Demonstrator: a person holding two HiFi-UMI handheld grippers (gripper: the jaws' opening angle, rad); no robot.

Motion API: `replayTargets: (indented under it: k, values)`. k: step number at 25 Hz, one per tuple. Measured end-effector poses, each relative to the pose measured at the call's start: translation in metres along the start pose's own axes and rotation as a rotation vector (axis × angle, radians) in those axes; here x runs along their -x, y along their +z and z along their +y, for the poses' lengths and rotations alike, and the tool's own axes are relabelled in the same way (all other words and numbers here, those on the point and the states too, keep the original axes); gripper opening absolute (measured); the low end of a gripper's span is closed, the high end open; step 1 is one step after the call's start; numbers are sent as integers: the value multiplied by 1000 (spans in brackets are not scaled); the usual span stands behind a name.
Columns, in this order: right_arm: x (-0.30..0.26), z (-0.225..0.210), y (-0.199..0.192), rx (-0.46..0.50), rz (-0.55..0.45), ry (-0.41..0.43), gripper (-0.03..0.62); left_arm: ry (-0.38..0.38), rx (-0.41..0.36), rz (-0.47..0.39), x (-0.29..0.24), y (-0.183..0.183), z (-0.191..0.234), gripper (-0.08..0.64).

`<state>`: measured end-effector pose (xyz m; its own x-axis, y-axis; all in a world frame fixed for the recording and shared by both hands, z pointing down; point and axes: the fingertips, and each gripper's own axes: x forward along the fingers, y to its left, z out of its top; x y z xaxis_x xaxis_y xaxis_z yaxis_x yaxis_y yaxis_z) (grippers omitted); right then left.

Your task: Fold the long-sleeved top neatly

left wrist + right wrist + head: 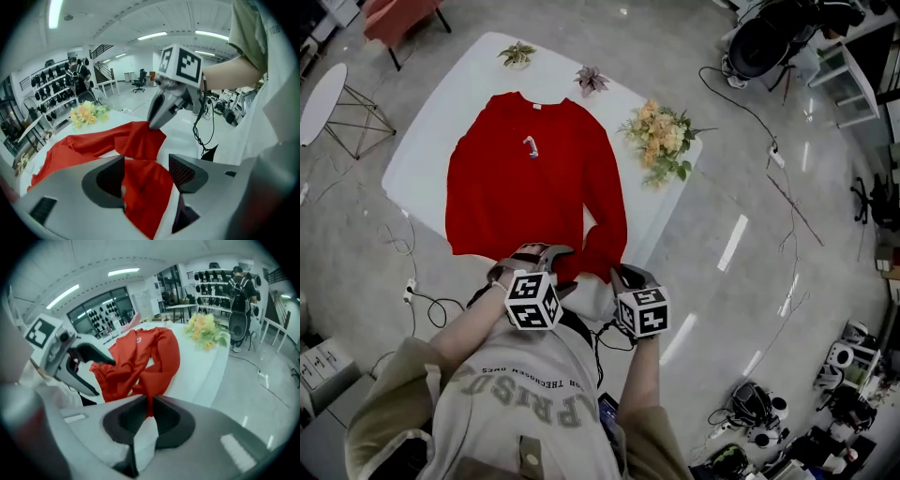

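Looking down, the head view shows a white rounded tabletop (pixel 431 122) on a glossy grey floor (pixel 722 187). It carries a yellow flower bouquet (pixel 661 139) and the red long-sleeved top (pixel 525 187), spread flat, its small white neck label (pixel 535 106) unreadable. Left gripper view: the left gripper (pixel 146 176) stands wide, red cloth lying between its jaws. Right gripper view: the right gripper (pixel 151 411) is clamped on red fabric at the tabletop's near edge.
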<state>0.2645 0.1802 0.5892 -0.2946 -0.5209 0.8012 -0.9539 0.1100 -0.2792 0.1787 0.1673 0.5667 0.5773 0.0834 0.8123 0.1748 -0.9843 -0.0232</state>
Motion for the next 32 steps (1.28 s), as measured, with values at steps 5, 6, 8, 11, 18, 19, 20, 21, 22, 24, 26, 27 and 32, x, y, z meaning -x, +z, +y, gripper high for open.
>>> replayTargets:
  k: [5,6,8,11,18,19,20,21,22,24,26,27,32]
  values:
    - [54,7,61,-38,-173,123,40,51,-6,-65,-16,45,-8,295]
    - [59,14,73,-25,-188,150,40,65,10,-83,-16,53,-8,295]
    - [64,31,93,10,-203,204,40,123,46,-116,-11,61,-2,295]
    - [61,64,116,36,-209,320,40,214,71,-163,7,55,15,265]
    - [28,118,170,148,-239,402,143,258,445,-343,98,-13,76,60]
    - [22,120,176,154,-227,395,180,285,504,-334,112,-36,88,58]
    - [14,119,180,153,-212,383,213,312,559,-318,124,-61,100,58]
    - [6,116,184,147,-198,363,239,337,610,-297,133,-87,111,58]
    - [-3,111,187,137,-184,333,241,359,657,-271,139,-115,120,58]
    - [-21,95,190,104,-161,253,241,372,749,-211,142,-165,130,58]
    - [-40,74,192,68,-136,162,241,323,838,-133,137,-205,127,60]
    - [-48,63,193,54,-124,114,241,287,869,-87,134,-220,122,63]
    - [-83,17,211,-2,-117,-32,241,220,925,1,151,-253,107,273]
